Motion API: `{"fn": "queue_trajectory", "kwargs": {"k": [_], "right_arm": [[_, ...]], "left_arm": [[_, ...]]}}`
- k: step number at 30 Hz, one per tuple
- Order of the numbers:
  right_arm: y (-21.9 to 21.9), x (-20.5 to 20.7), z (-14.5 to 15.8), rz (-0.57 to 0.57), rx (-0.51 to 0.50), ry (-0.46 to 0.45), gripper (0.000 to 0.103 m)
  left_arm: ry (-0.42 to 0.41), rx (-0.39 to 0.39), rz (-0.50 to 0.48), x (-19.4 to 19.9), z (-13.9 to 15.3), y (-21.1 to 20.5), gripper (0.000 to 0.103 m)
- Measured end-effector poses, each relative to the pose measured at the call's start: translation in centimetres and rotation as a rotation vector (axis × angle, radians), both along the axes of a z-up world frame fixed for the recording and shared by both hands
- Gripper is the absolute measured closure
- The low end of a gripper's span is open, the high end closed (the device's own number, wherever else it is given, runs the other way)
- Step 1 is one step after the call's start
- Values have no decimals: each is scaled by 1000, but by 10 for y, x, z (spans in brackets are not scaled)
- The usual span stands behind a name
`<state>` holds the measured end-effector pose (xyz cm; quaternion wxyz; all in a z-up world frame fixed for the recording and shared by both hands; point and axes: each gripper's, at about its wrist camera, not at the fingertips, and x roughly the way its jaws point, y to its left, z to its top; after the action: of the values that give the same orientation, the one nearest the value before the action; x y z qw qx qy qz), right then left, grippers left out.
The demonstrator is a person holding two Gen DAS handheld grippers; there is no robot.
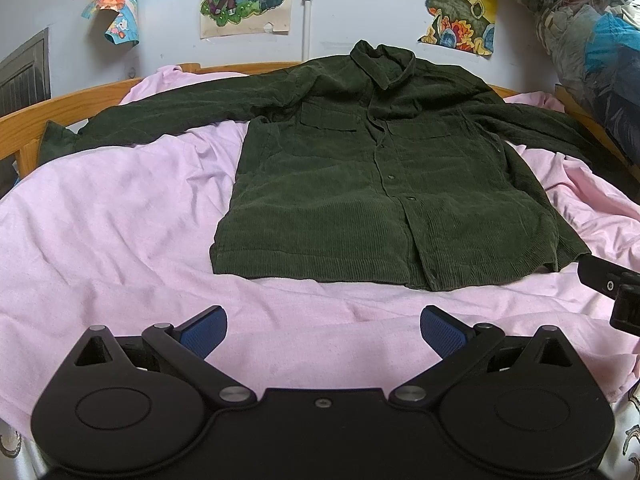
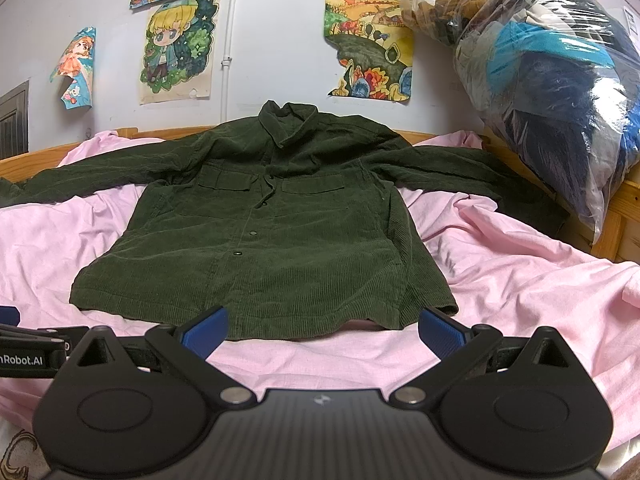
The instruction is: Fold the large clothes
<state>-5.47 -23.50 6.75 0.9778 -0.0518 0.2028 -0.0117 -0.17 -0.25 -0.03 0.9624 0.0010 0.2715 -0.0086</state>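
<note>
A dark green corduroy jacket [image 1: 380, 184] lies flat and face up on a pink bedsheet [image 1: 120, 216], collar toward the wall, both sleeves spread out to the sides. It also shows in the right wrist view [image 2: 272, 248]. My left gripper [image 1: 323, 330] is open and empty, over the sheet just short of the jacket's hem. My right gripper [image 2: 322, 330] is open and empty, its blue pads [image 2: 440, 332] close to the hem near the jacket's right corner. The right gripper's body shows at the right edge of the left wrist view [image 1: 612, 284].
A wooden bed frame [image 1: 60, 108] runs behind the sheet along a white wall with cartoon posters [image 2: 176, 52]. A large clear plastic bag of clothes [image 2: 552, 80] rests on the bed's far right corner. The pink sheet [image 2: 520, 280] is wrinkled around the jacket.
</note>
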Motion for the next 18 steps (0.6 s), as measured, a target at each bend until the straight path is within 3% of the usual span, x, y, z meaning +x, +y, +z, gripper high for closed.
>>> {"fn": "queue_trajectory", "kwargs": {"k": [11, 18], "right_arm": [[-2, 1, -2, -13, -5, 8, 0], [3, 17, 3, -116, -66, 138, 0]], "left_arm": [[21, -2, 5, 0, -4, -4, 1], [75, 73, 46, 7, -2, -11, 1]]}}
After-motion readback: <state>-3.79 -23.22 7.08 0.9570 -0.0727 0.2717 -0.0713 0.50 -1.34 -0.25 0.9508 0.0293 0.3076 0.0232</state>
